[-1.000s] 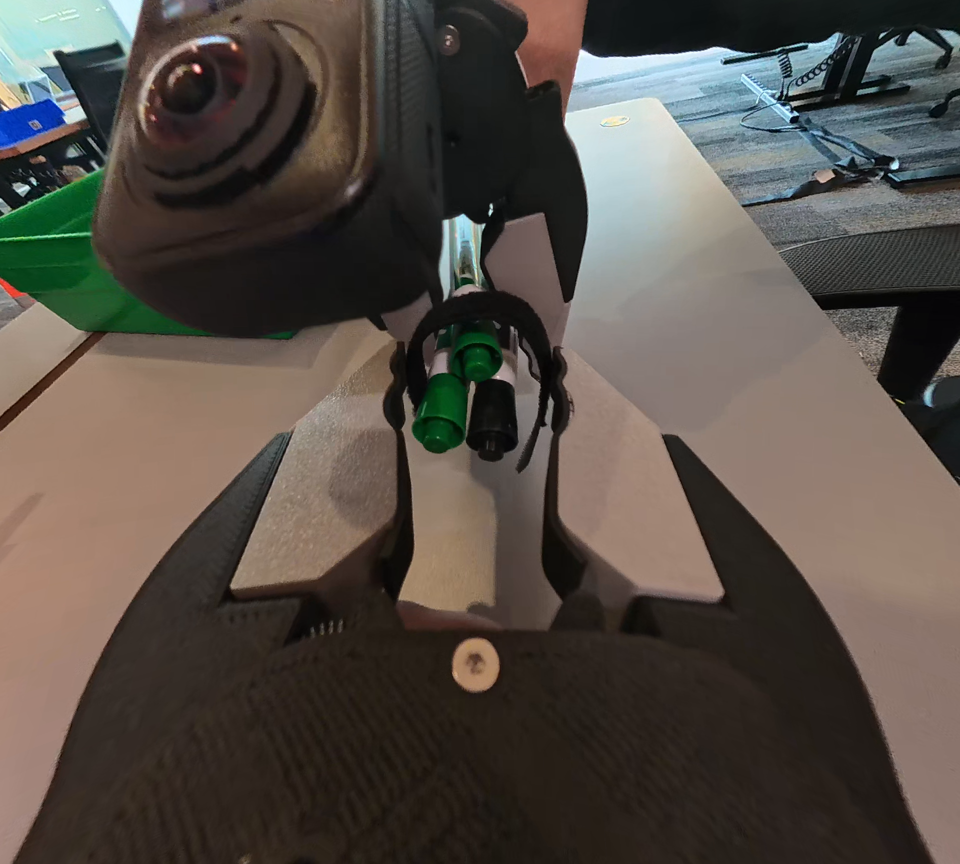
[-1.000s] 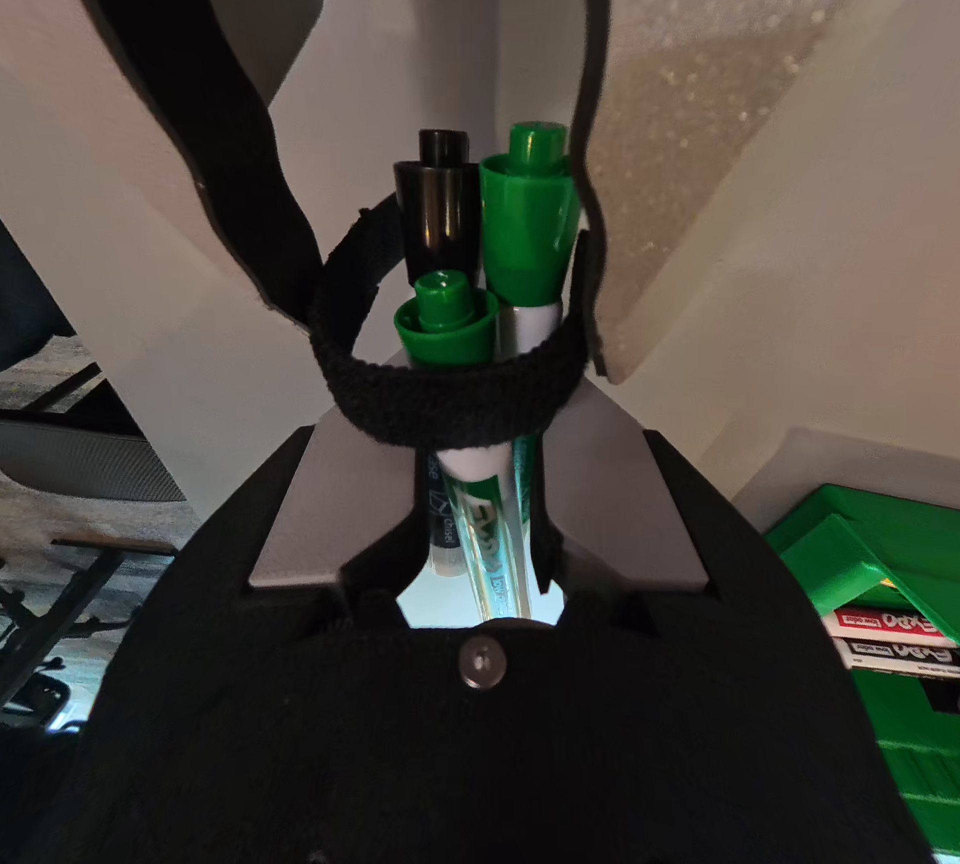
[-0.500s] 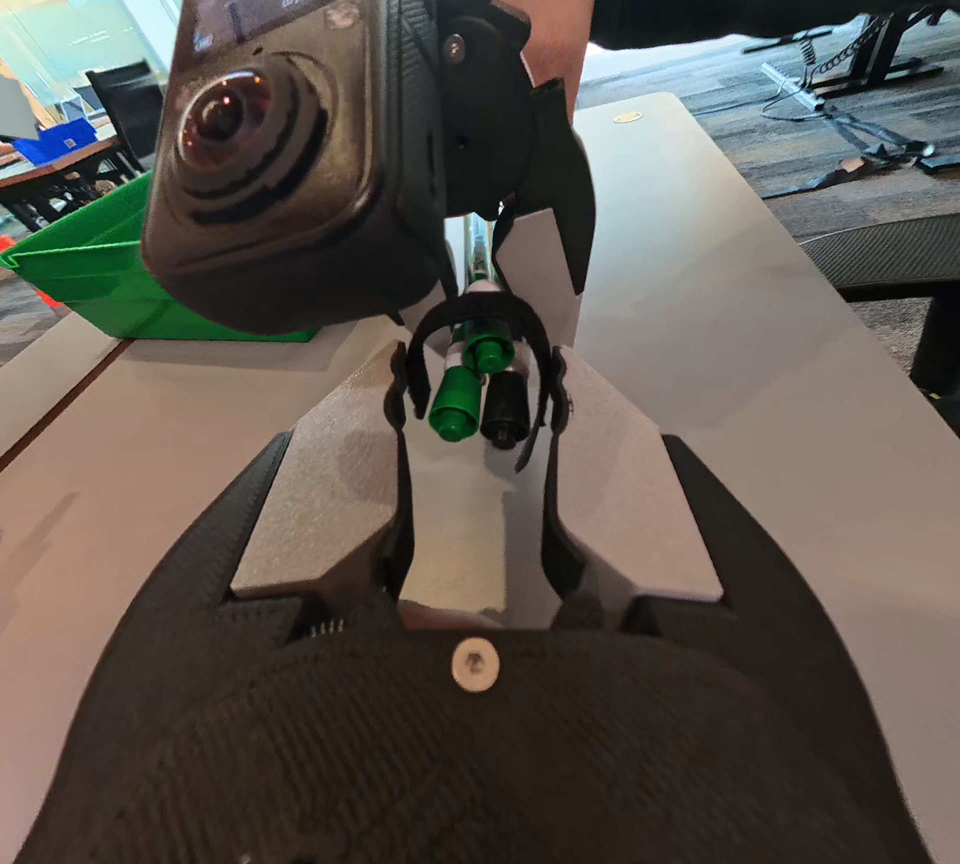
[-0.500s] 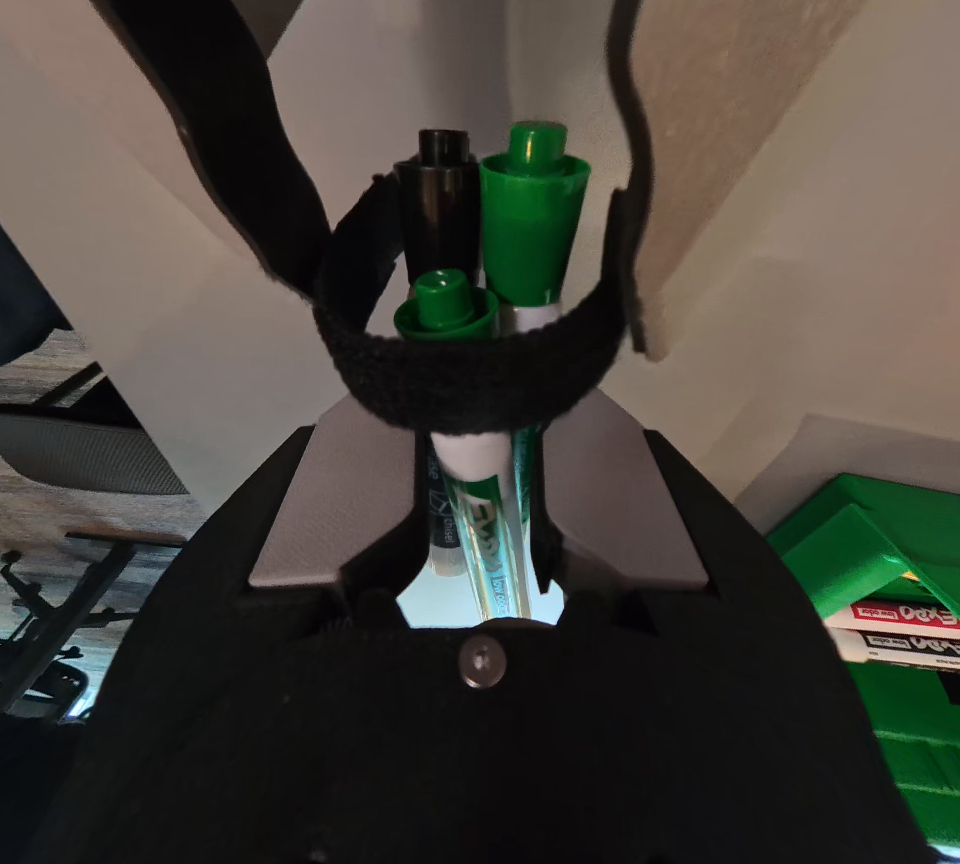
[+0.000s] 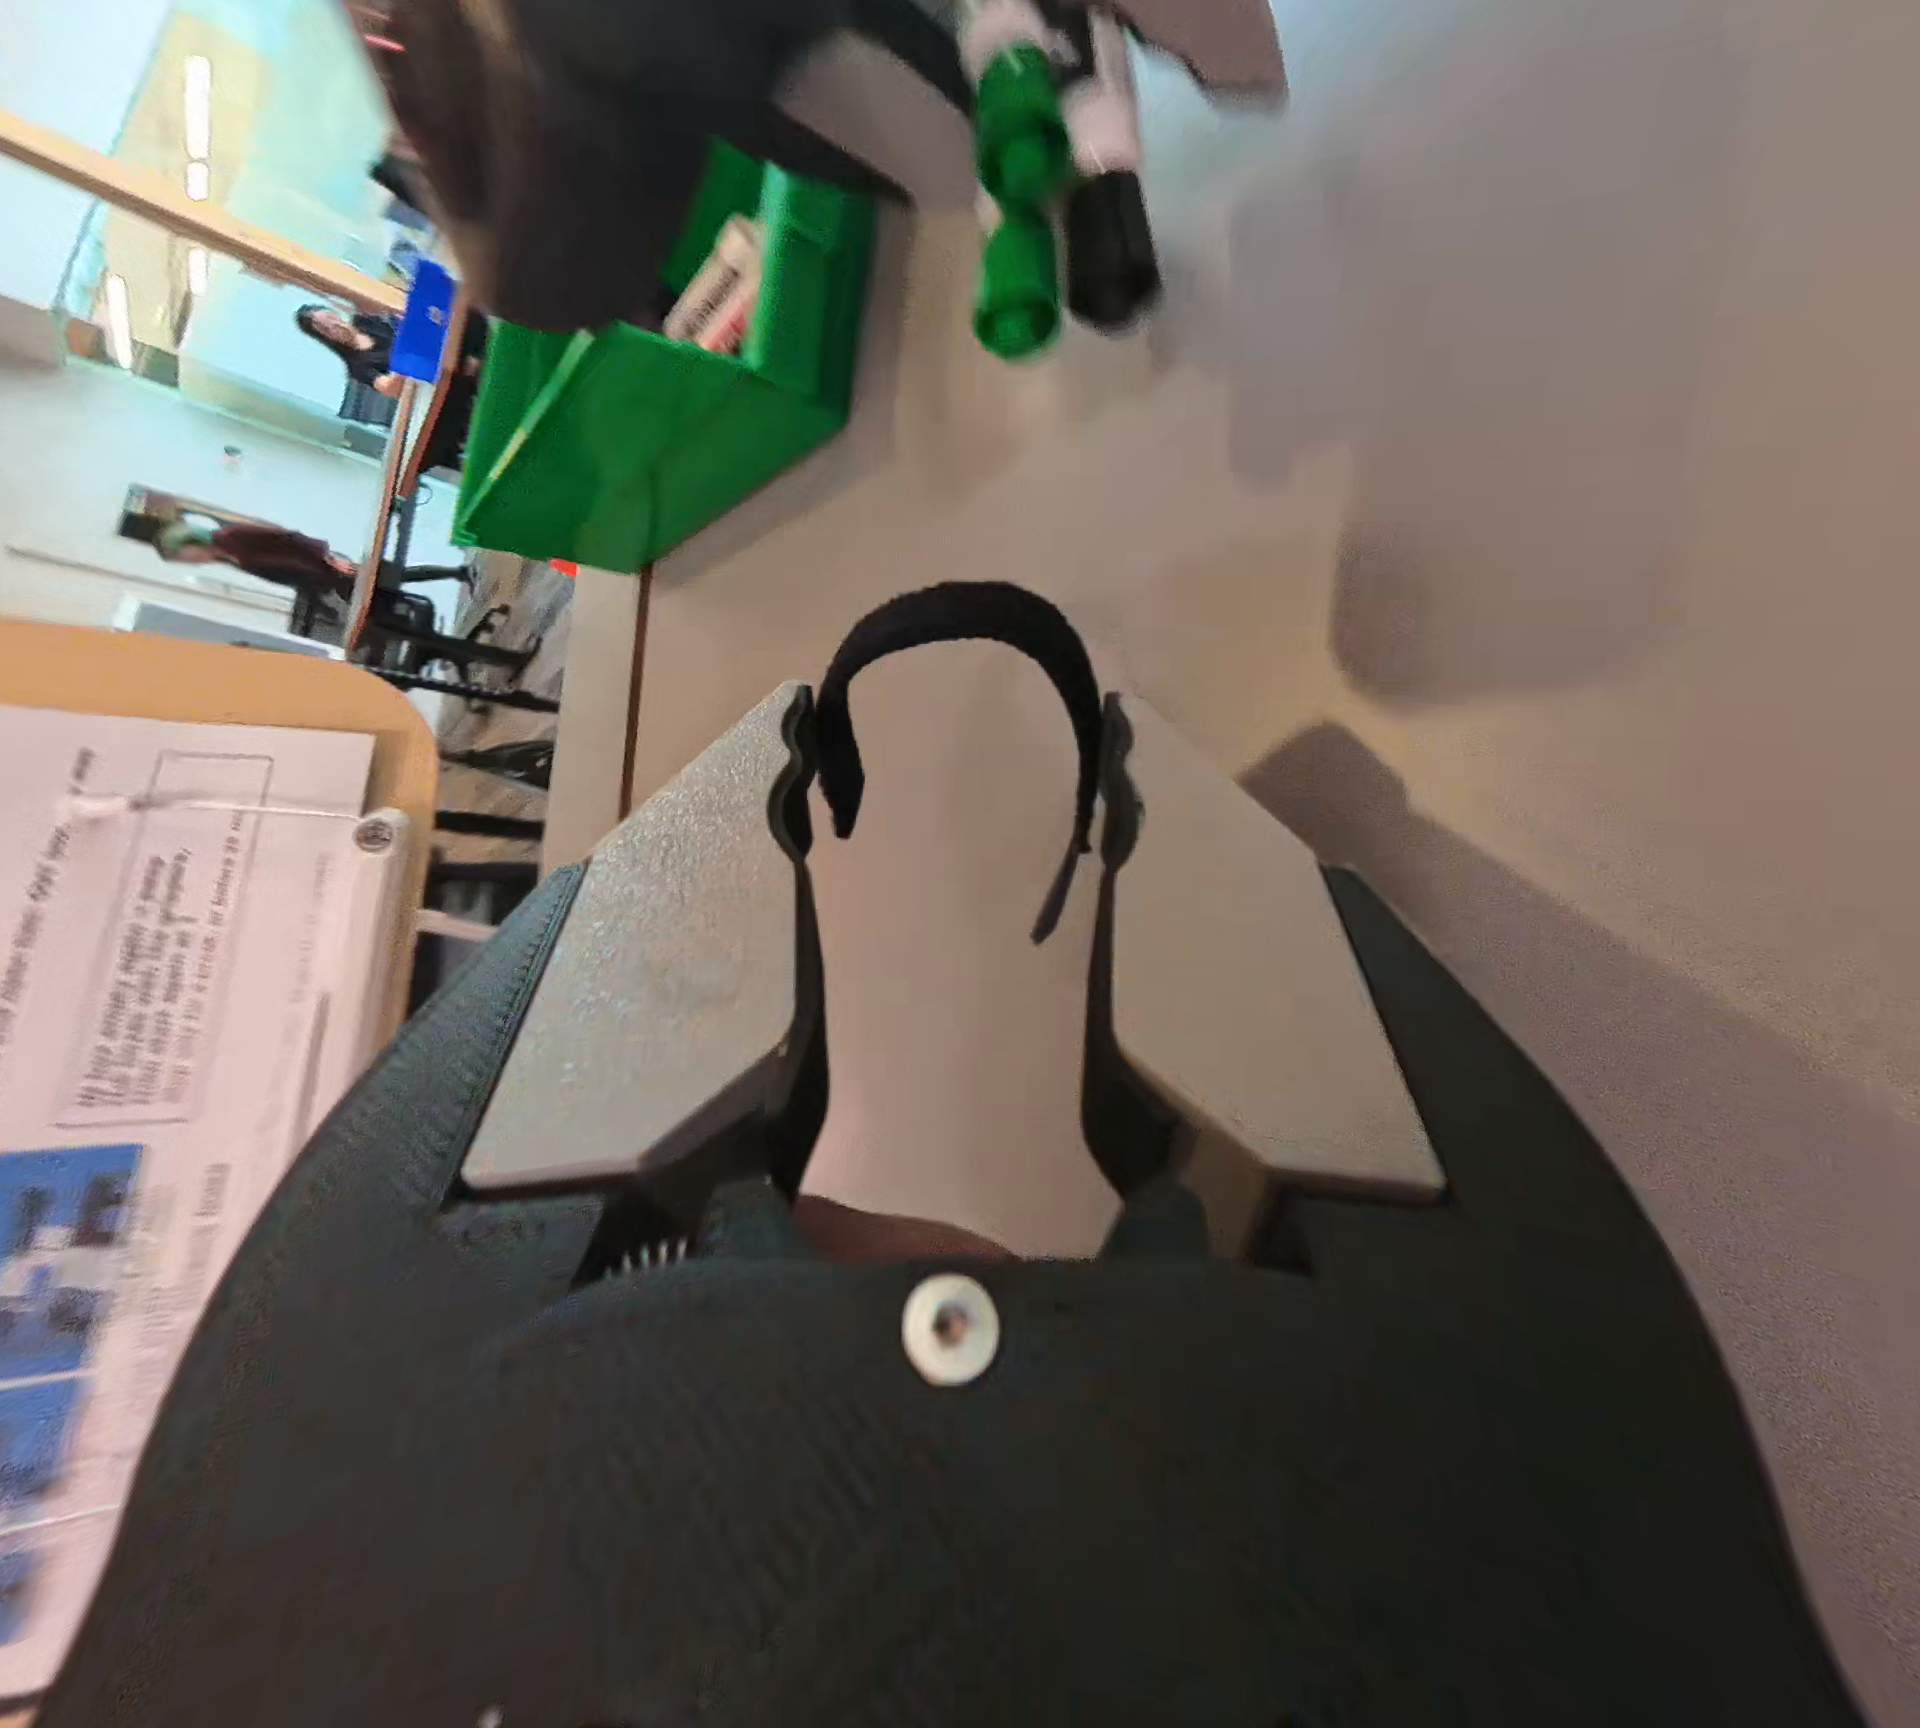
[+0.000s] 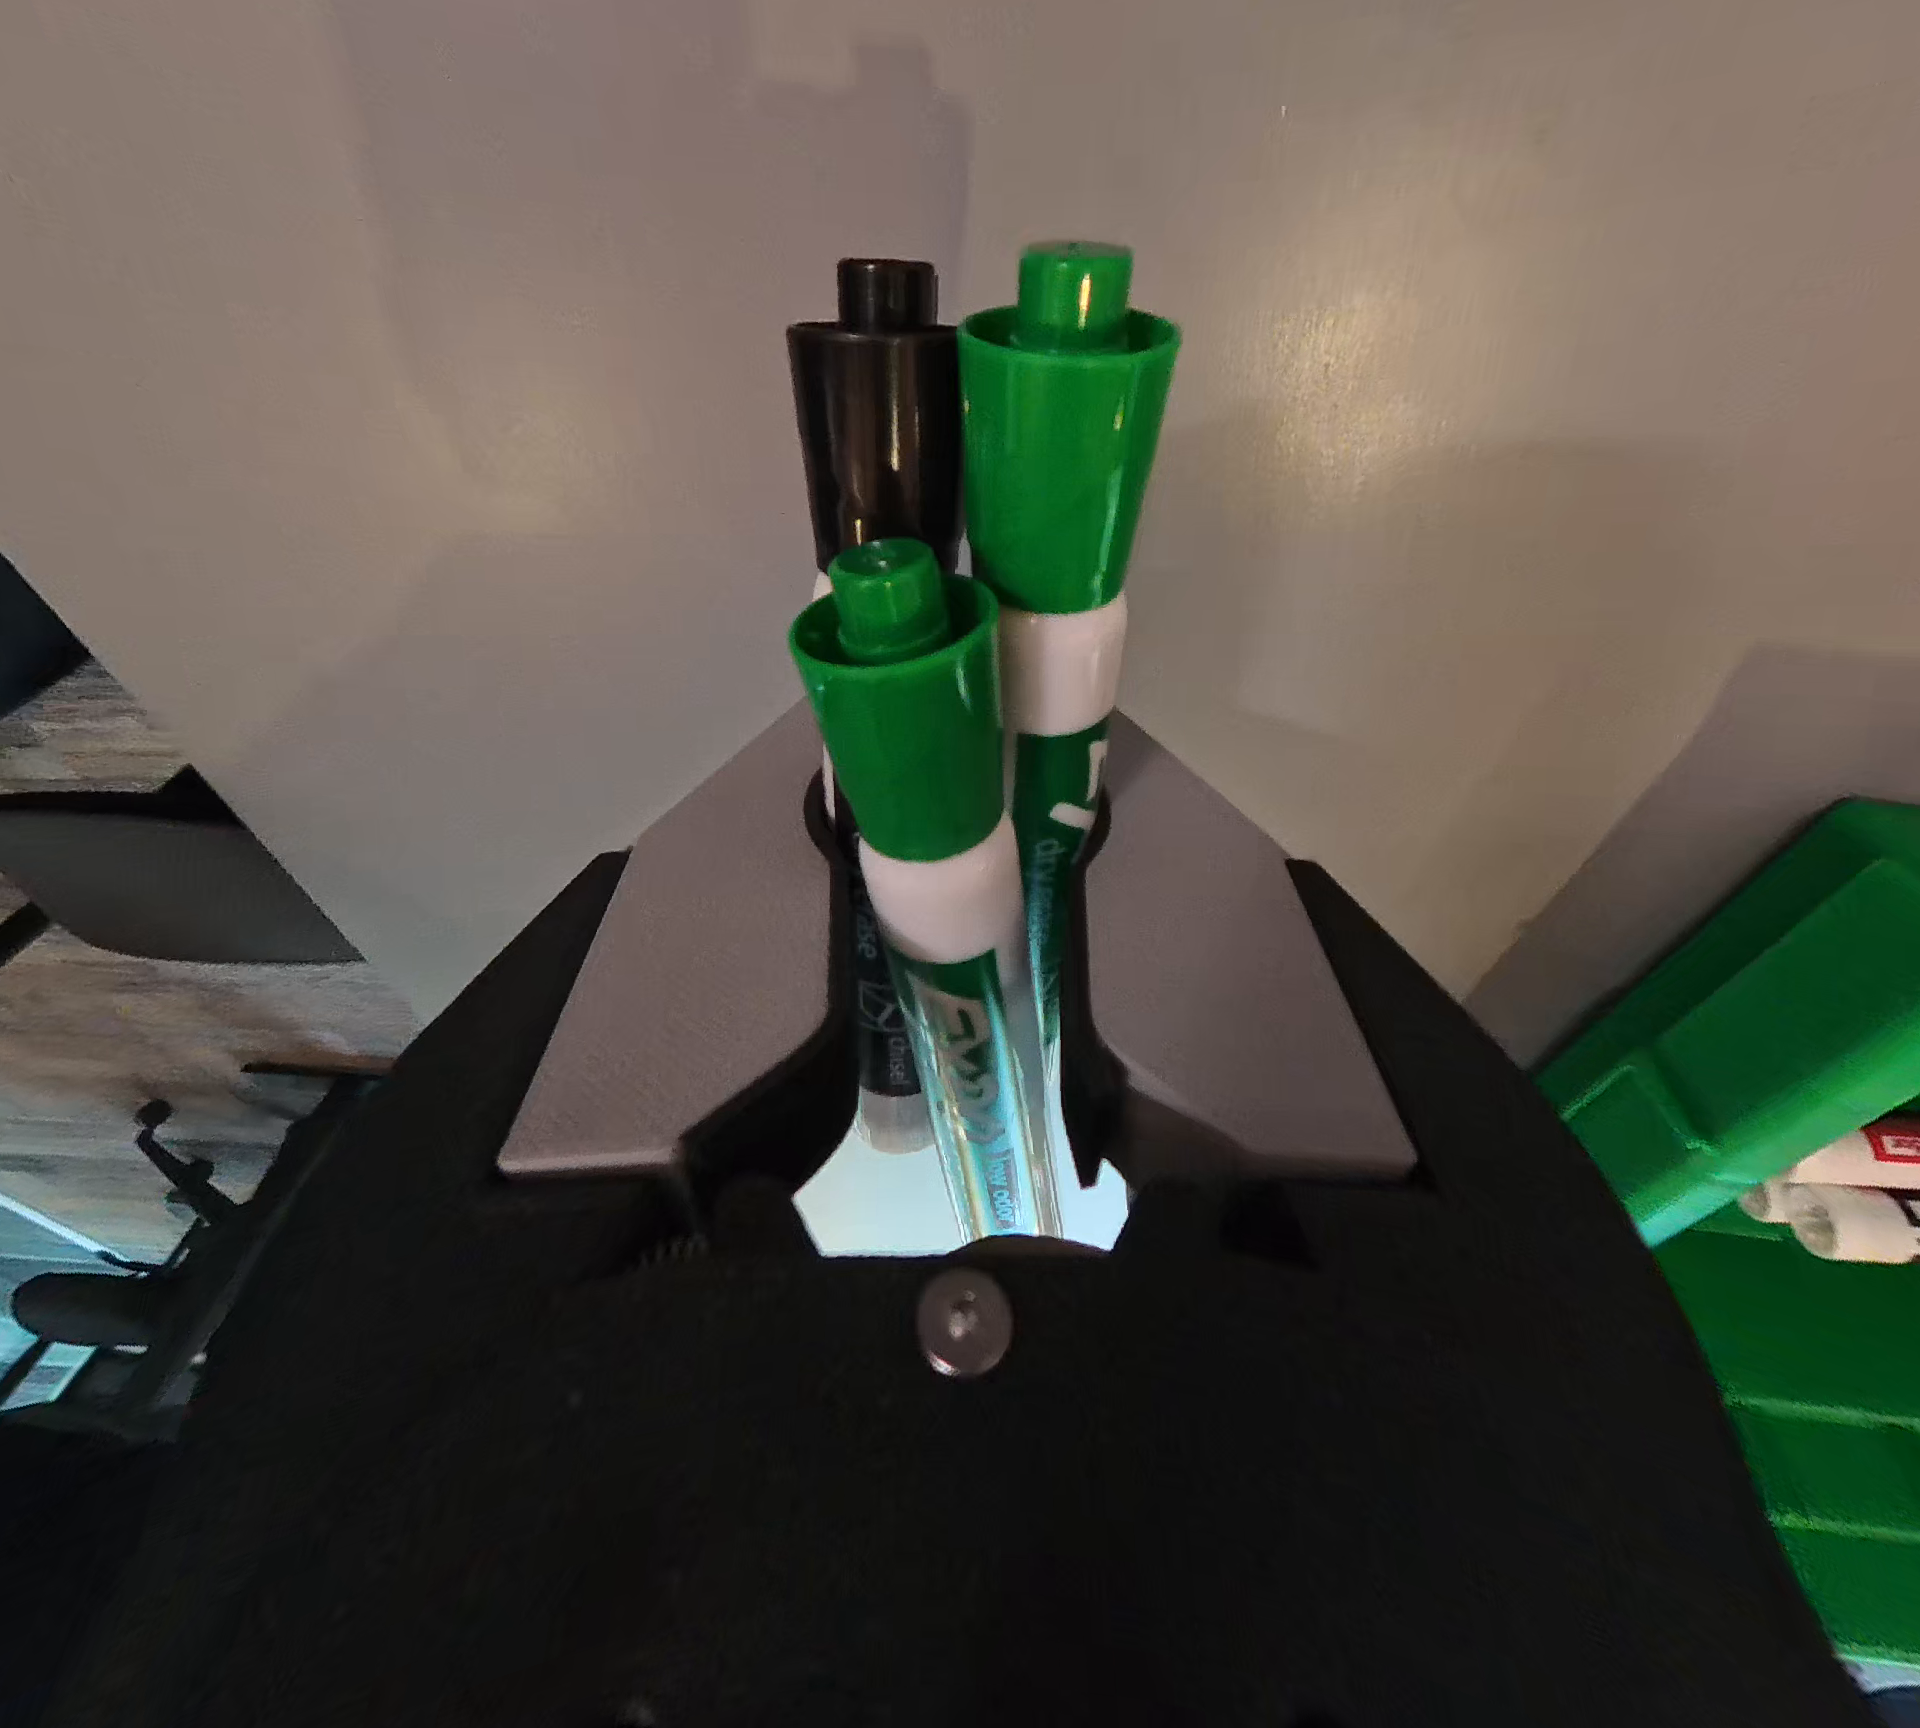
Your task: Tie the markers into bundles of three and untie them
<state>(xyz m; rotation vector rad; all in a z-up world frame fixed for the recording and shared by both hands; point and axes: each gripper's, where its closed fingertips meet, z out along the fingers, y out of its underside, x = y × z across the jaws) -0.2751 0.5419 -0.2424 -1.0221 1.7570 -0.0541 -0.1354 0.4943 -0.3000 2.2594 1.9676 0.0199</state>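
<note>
My left gripper (image 5: 956, 764) is shut on a black strap (image 5: 956, 613), which arches as a loop between its two pads with nothing inside it. My right gripper (image 6: 961, 816) is shut on three markers held upright: a black-capped one (image 6: 878, 421) and two green-capped ones (image 6: 1060, 452) (image 6: 904, 722). No strap is around them. The same markers (image 5: 1018, 224) show blurred at the top of the left wrist view, sticking out of the right gripper, well apart from the strap.
A green bin (image 5: 644, 431) with boxed markers stands on the pale table (image 5: 1455, 535); it also shows at the right in the right wrist view (image 6: 1766, 1055). Printed sheets (image 5: 156, 951) lie on a wooden surface at the left. People stand far off. The gap from one gripper's tips to the other's is roughly 15 cm.
The strap was around the three markers; my left gripper has pulled it off them and swung away, tilted, with the loop still between its pads. The right gripper keeps the markers.
</note>
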